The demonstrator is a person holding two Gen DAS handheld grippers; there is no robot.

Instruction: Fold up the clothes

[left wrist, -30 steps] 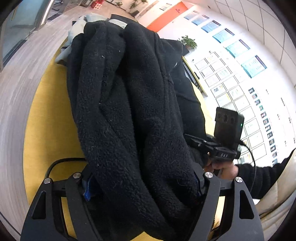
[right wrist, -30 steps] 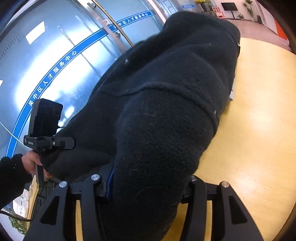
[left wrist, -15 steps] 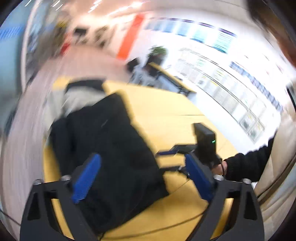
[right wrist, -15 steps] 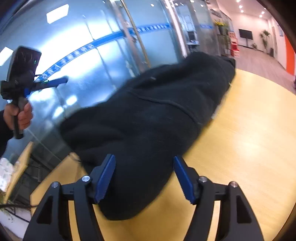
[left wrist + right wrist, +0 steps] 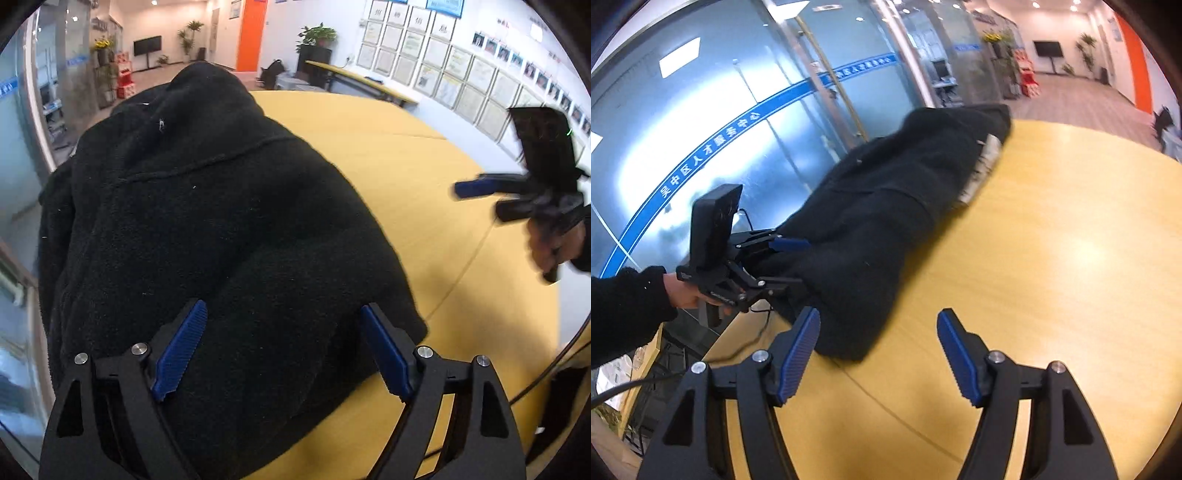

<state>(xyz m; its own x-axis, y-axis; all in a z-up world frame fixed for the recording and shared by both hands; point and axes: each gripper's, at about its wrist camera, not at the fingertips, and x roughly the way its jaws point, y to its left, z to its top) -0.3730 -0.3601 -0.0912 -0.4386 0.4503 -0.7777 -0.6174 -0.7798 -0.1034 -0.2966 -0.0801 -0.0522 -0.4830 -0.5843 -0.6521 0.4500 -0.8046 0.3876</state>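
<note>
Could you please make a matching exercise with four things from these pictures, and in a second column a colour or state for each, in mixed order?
Things:
1. fleece garment
2. table
3. left gripper
4. wall stripe

Descriptions:
A. yellow
B. blue with white characters
C. black, lying in a heap
D. open, one finger on each side of the cloth

Pairs: 1-C, 2-A, 3-D, 4-B

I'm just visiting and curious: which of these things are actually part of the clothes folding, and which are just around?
Part of the job:
black fleece garment
left gripper, open
right gripper, open
yellow table

Just around:
light grey cloth under the fleece
potted plant
framed papers on the wall
</note>
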